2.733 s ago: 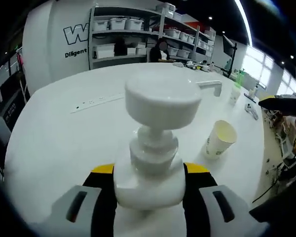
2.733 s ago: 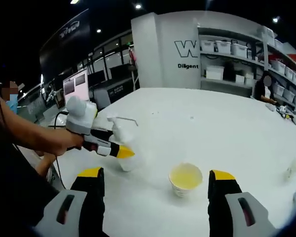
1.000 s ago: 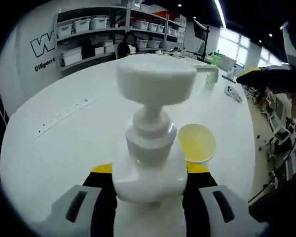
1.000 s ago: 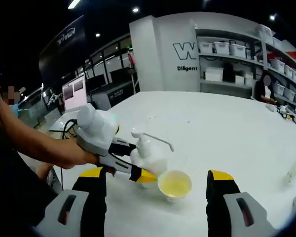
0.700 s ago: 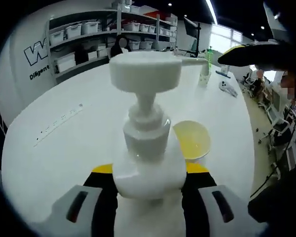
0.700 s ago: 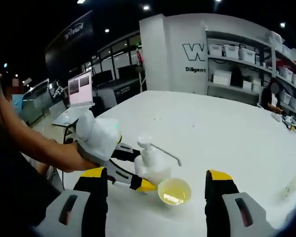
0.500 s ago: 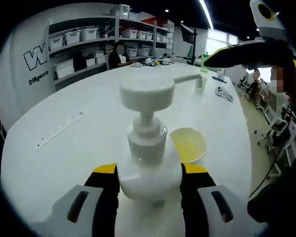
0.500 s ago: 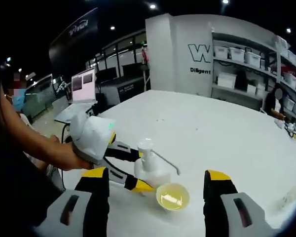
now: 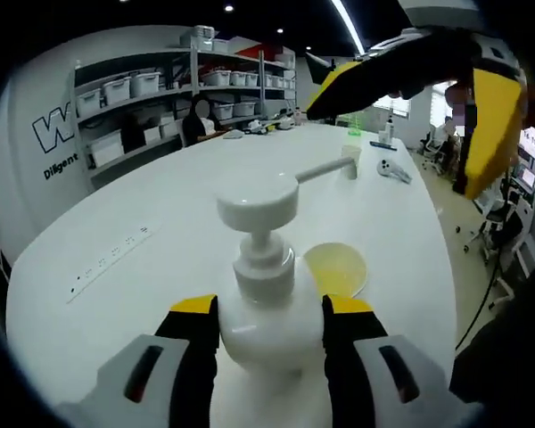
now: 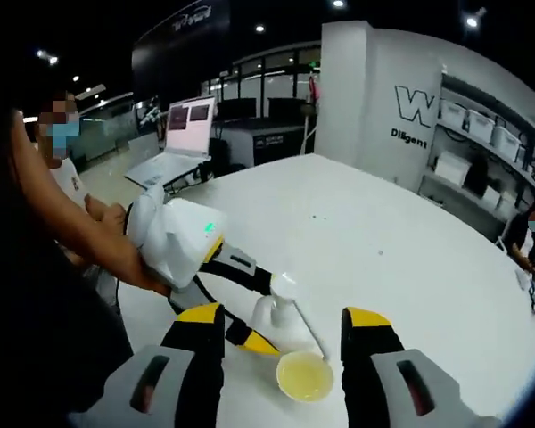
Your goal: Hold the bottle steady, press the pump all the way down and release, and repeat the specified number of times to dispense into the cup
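Note:
A white pump bottle (image 9: 269, 312) stands on the white table (image 9: 116, 294), with my left gripper (image 9: 272, 312) shut on its body. Its pump head (image 9: 259, 201) is up, and the nozzle reaches over a pale yellow paper cup (image 9: 336, 267) just beyond it. My right gripper (image 9: 388, 147) hovers above and to the right of the pump, open and touching nothing. In the right gripper view I look down between my own jaws, right gripper (image 10: 283, 316), onto the bottle (image 10: 285, 312), the cup (image 10: 305, 374) and the left gripper (image 10: 266, 316), which a hand holds.
Shelves with white bins (image 9: 160, 89) line the far wall. A power strip (image 9: 107, 263) lies on the table to the left, and small items (image 9: 388, 167) sit near its far right edge. A laptop (image 10: 183, 134) stands on a desk beyond the table.
My left gripper carried the bottle up to the cup. The right gripper rose, came in over the pump, and its jaws narrowed.

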